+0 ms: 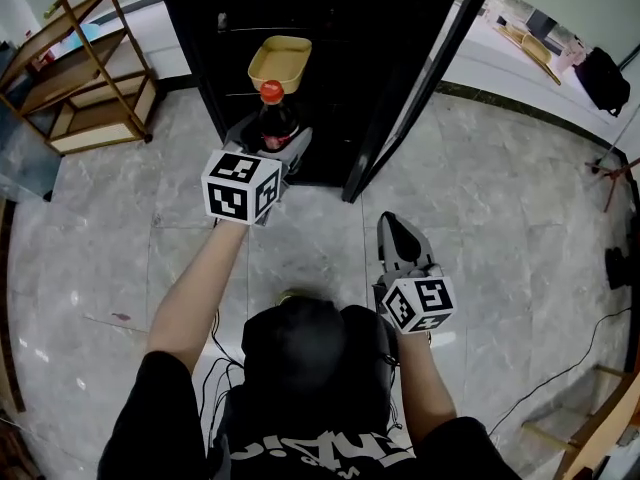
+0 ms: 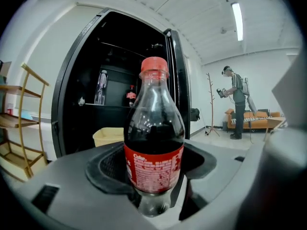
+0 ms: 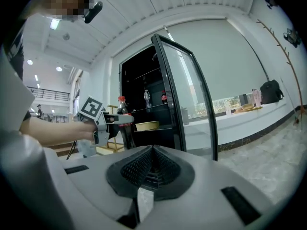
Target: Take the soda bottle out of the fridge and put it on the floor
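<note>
Task's thing: a clear plastic soda bottle of dark cola with a red label and red screw cap [image 1: 272, 114] hung in the air at 12 o'clock from the person. It was at the mouth of the fridge and not yet on the floor.
Left gripper: the left gripper [image 1: 270, 140] had its jaws spread wide and pressed on the bottle's body at the label, one jaw on each side.
Why held so: the bottle's base showed free below the jaws. Judged from that, the mid-body hold left the bottom clear to meet the floor first.
Axis and heading: the bottle's long axis ran vertical, cap toward 12 o'clock and base toward 6 o'clock in the left gripper view. No lean could be seen.
Right gripper: the right gripper [image 1: 396, 232] had its jaws closed together with nothing between them. It sat at 1 o'clock, close to the body, and was likely kept aside as unneeded.
Fridge: the tall black fridge [image 1: 215, 13] stood at 12 o'clock, its glass door [image 1: 425, 73] swung out toward 1 o'clock.
Neighbour: a shallow yellow plastic tub [image 1: 280, 62] rested on a shelf just beyond the cap.
Floor: the grey marbled tile floor [image 1: 300, 238] lay bare at 12 o'clock between the person and the fridge, a likely spot for setting the bottle down.
Stage: the bottle was in hand, and lowering it was judged to be what remained.
</note>
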Available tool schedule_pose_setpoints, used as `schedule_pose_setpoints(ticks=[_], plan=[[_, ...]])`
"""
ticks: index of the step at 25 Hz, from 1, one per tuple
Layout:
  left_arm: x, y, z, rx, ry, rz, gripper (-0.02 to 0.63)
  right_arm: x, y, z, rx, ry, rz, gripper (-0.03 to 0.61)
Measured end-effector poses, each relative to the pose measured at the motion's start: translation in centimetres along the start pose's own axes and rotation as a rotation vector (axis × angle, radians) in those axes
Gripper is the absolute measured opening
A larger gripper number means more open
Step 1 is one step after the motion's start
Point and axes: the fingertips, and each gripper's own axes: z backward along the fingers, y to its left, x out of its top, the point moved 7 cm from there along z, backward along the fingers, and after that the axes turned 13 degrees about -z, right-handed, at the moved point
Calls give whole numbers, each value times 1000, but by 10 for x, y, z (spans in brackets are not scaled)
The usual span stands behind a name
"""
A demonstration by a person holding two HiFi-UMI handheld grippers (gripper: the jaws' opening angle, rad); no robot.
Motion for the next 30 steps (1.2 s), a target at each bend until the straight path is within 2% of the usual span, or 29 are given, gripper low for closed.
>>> schedule_pose_setpoints(ticks=[4,13,20,30], plan=[[-38,-15,0,3,1,11,312,-27,-12,-2,23,-19,20,23],[-111,-43,-1,16,44,38,313,-62,-31,-9,30,-35,-12,23],[-200,-67,-13,10,105,63,313,-97,-42,-15,5,-9,-28,23],[-324,-109,-46,-24,157,66,313,-127,-41,-22,-12,6,-18,23]])
